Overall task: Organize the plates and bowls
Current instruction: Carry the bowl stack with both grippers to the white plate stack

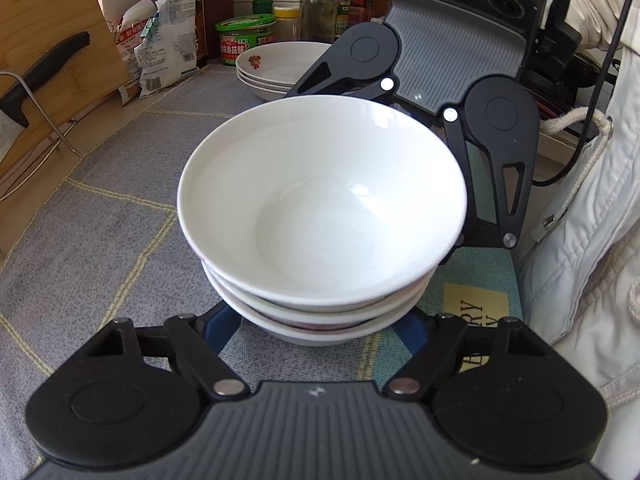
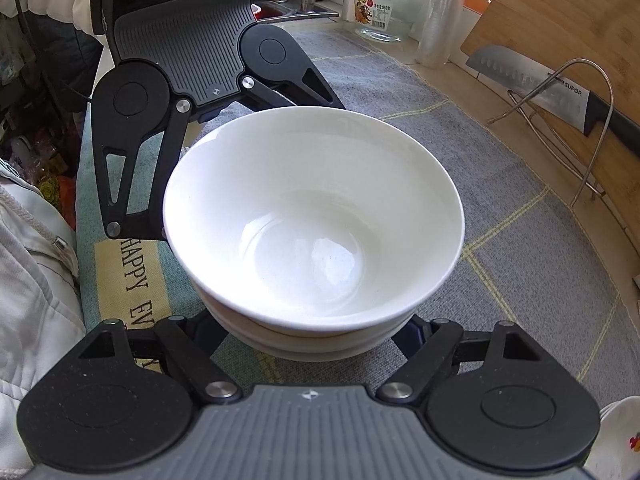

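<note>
A stack of three nested white ceramic bowls [image 1: 320,208] is sitting at frame centre in both views, on the grey checked cloth covering the tabletop [image 1: 100,220].

The left wrist view is showing what the right one is not: a second stack of shallow white flower-printed plates [image 1: 276,66] at upper centre, with jars and bottles behind it. The right wrist view alone is showing a clear glass jar [image 2: 386,8] at the top and a steel cleaver [image 2: 532,84] in a wire rack at upper right.

The left hand-held gripper [image 1: 320,332] and the right hand-held gripper [image 2: 310,340] are facing each other across the stack, both tilting steeply downward. Each one's fingers are flanking the lowest bowl's base; the stack is hiding the pads, so contact cannot be told.
</note>
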A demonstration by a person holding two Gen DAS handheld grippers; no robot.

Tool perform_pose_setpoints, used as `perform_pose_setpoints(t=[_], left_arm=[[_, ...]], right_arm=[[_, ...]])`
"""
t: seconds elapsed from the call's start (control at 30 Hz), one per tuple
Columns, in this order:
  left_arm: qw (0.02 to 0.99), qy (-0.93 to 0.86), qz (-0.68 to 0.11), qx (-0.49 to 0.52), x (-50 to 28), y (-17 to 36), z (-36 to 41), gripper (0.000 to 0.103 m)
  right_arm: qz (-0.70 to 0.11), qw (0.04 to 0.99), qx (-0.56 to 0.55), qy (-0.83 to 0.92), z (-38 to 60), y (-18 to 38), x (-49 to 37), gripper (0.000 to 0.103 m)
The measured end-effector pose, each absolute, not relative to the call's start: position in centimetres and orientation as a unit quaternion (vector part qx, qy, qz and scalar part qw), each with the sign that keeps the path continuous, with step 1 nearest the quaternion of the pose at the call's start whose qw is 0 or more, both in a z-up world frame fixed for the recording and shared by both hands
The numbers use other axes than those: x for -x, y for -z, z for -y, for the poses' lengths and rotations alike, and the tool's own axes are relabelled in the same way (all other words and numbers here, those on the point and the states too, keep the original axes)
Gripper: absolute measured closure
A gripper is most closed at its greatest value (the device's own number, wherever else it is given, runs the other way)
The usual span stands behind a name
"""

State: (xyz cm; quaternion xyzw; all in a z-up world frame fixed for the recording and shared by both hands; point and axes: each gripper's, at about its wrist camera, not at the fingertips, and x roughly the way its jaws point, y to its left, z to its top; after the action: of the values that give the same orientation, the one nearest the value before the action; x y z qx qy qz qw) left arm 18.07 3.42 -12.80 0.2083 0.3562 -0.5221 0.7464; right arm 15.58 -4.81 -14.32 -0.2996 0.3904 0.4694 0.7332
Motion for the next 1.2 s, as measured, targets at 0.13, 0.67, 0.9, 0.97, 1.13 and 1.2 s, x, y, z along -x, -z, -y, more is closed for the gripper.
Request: perform_pose_setpoints(t=[0.13, 0.67, 0.9, 0.97, 1.13, 1.2], left_arm=[[0.747, 0.521, -0.358, -0.208, -18.0, 12.3, -3.3, 0.022], [0.747, 0.519, -0.353, -0.220, -17.8, 9.7, 0.7, 0.022], [0.746, 0.522, -0.349, -0.220, -18.6, 9.1, 3.4, 0.022], [0.746, 0.524, -0.348, -0.220, -18.8, 8.9, 4.4, 0.022], [0.744, 0.531, -0.340, -0.223, -19.6, 8.5, 7.3, 0.022], [0.743, 0.533, -0.335, -0.226, -20.0, 8.4, 8.7, 0.022]], right_arm=[[-0.391, 0.733, 0.297, -0.471, 5.0, 13.9, -15.6, 0.016], [-0.383, 0.740, 0.289, -0.471, 8.9, 11.0, -15.7, 0.016], [-0.379, 0.745, 0.293, -0.463, 11.9, 9.8, -15.3, 0.016], [-0.378, 0.747, 0.294, -0.461, 13.0, 9.5, -15.0, 0.016], [-0.377, 0.752, 0.296, -0.453, 15.9, 8.8, -15.2, 0.016], [-0.376, 0.754, 0.298, -0.448, 17.3, 8.7, -15.5, 0.016]])
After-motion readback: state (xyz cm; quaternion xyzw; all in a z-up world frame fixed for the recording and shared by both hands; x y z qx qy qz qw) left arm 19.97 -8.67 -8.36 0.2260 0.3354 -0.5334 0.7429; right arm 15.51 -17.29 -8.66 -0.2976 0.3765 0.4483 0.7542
